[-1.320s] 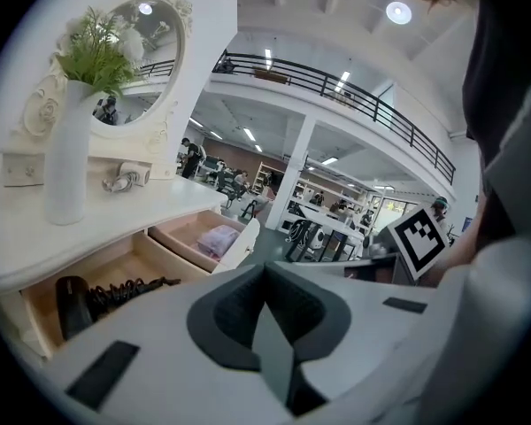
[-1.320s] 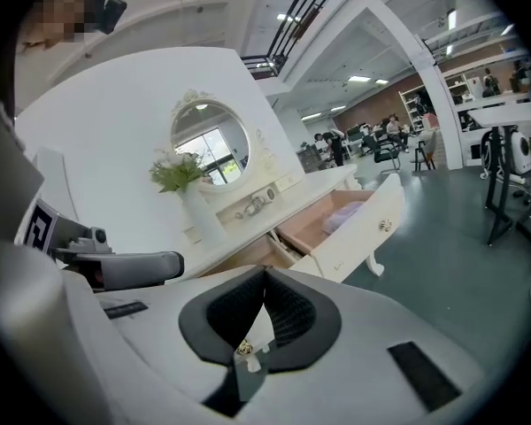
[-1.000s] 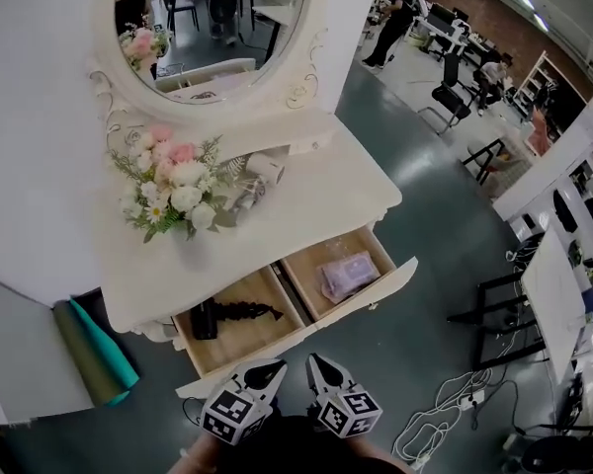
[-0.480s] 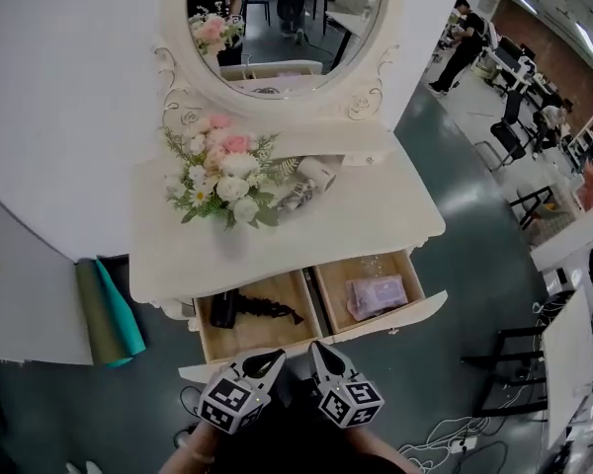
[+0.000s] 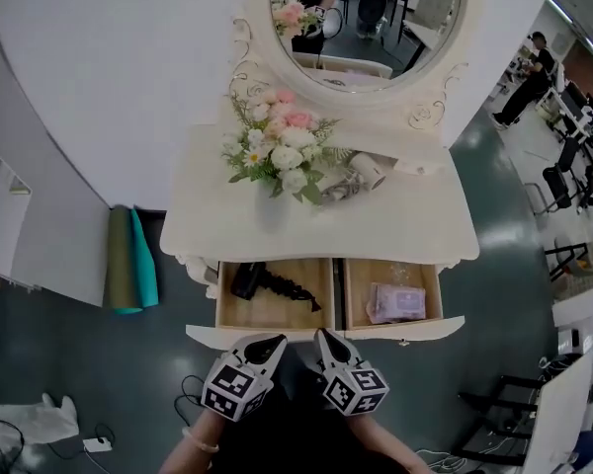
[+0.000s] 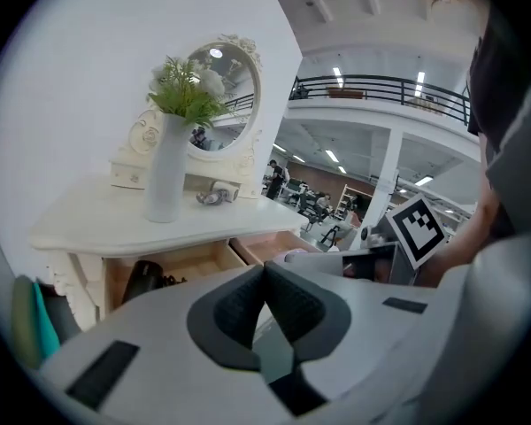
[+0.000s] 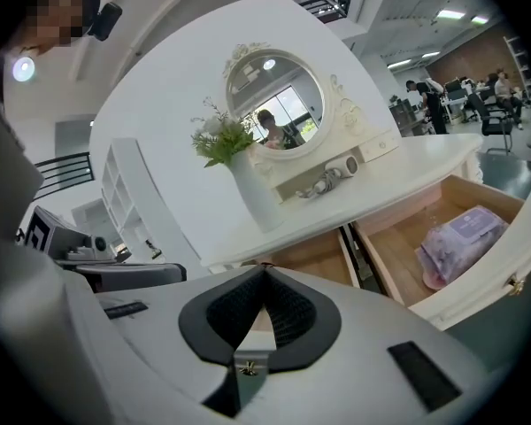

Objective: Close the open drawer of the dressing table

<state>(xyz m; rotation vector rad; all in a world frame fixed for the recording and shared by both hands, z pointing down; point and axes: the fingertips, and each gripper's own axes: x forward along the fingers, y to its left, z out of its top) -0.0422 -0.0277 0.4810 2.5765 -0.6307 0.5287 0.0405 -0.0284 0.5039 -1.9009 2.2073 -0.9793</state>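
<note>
White-walled room, head view: drawer [image 5: 415, 326] open at dressing table's [image 5: 415, 230] front edge; left gripper [image 5: 270, 343] and right gripper [image 5: 328, 339] just before its front panel.
Left gripper view: jaws together, empty.
Right gripper view: jaws together, empty.

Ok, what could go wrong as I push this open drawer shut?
The wide white drawer front is one long panel; pushing with only the left gripper or right gripper might skew it. The black corded hair tool could snag if it rides up. A hard shove may rock the tall white flower vase.
</note>
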